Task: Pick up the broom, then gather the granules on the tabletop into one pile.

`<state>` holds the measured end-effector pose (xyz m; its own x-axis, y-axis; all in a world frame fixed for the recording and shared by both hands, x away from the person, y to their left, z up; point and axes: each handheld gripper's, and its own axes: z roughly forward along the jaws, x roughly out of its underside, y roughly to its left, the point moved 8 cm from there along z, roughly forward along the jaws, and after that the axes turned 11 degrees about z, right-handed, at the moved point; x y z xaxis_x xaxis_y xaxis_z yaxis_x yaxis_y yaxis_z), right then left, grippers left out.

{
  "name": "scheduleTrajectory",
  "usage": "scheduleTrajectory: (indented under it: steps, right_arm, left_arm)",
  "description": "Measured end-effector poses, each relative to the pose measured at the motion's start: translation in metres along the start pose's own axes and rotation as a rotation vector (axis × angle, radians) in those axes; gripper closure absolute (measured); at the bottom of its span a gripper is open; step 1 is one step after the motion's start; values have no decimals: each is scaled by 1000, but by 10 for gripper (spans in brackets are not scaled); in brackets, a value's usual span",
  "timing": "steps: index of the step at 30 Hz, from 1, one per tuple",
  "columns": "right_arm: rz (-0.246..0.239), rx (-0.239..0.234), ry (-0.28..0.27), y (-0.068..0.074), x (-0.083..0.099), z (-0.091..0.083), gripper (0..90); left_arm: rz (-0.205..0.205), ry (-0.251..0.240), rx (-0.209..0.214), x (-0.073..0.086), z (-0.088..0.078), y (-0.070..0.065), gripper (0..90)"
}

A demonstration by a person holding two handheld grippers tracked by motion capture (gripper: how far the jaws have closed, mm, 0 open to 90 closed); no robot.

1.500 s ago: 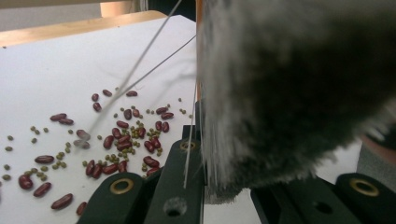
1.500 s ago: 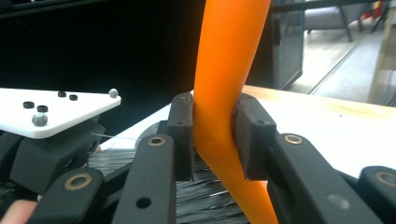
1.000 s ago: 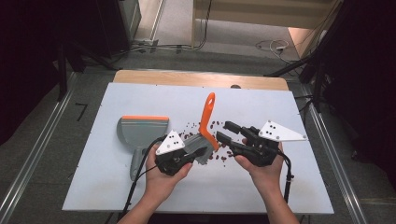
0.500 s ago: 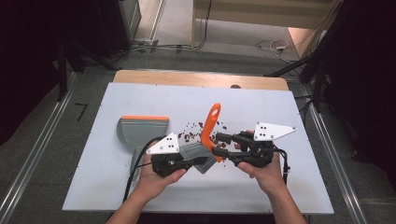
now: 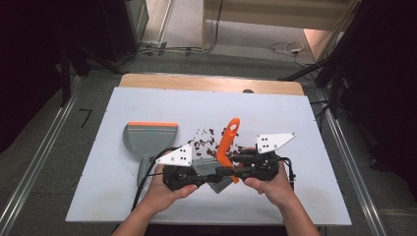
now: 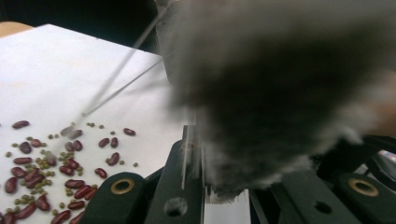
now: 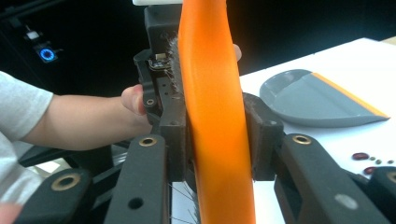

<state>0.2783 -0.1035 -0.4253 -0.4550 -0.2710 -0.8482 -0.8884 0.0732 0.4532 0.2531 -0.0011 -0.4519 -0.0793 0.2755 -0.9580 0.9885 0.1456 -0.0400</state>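
Note:
A hand brush with an orange handle (image 5: pixel 229 139) and grey bristle head (image 5: pixel 212 173) is held low over the white table (image 5: pixel 295 123), handle tilted up and away. My right gripper (image 5: pixel 232 169) is shut on the orange handle (image 7: pixel 210 116), which stands between its jaws. My left gripper (image 5: pixel 199 175) faces it from the left, jaws closed on the blurred grey bristles (image 6: pixel 280 93). Red beans and small green ones (image 5: pixel 204 142) lie scattered just beyond the brush, and spread at the left of the left gripper view (image 6: pixel 46 172).
A grey dustpan with an orange lip (image 5: pixel 147 140) lies flat left of the beans, its handle toward the near edge; it shows at the right in the right gripper view (image 7: pixel 308 100). A wooden strip (image 5: pixel 206 82) runs behind the table. Cables trail from both grippers.
Both hands have drawn back toward the near edge and closer together. The brush has sunk lower and its handle now leans to the right.

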Motion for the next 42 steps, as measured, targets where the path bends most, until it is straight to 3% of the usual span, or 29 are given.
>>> scheduleTrajectory:
  steps: [4,6,13,18,24,28,29,30,33,34,35,42]
  right_arm:
    - [-11,-3,31,1,3,-1,683]
    - [-14,1,29,2,2,-1,685]
    - [-7,62,15,0,-1,-3,686]
    - [12,141,-14,-8,-5,-14,686]
    - [50,246,-41,-18,-8,-31,687]
    - [77,322,-65,-27,-7,-42,686]
    - [77,322,-65,-27,-7,-42,686]
    - [91,373,-77,-33,-7,-47,686]
    - [106,430,-88,-41,-6,-55,686]
    - [106,430,-88,-41,-6,-55,686]
    - [117,474,-86,-47,-5,-58,686]
    - [141,541,-96,-57,-2,-67,686]
  left_arm:
    - [4,7,19,2,1,-1,852]
    - [-11,-13,27,1,1,-1,827]
    - [-17,3,-11,5,0,1,631]
    - [-35,23,-127,12,-9,10,386]
    - [-63,41,-225,20,-24,19,213]
    - [-80,26,-263,22,-34,24,134]
    - [-80,26,-263,22,-34,24,105]
    - [-81,25,-272,22,-37,25,91]
    - [-89,14,-300,24,-44,29,33]
    - [-90,12,-309,24,-47,30,33]
    - [-92,10,-319,25,-50,31,13]
    - [-108,-6,-386,30,-70,36,0]
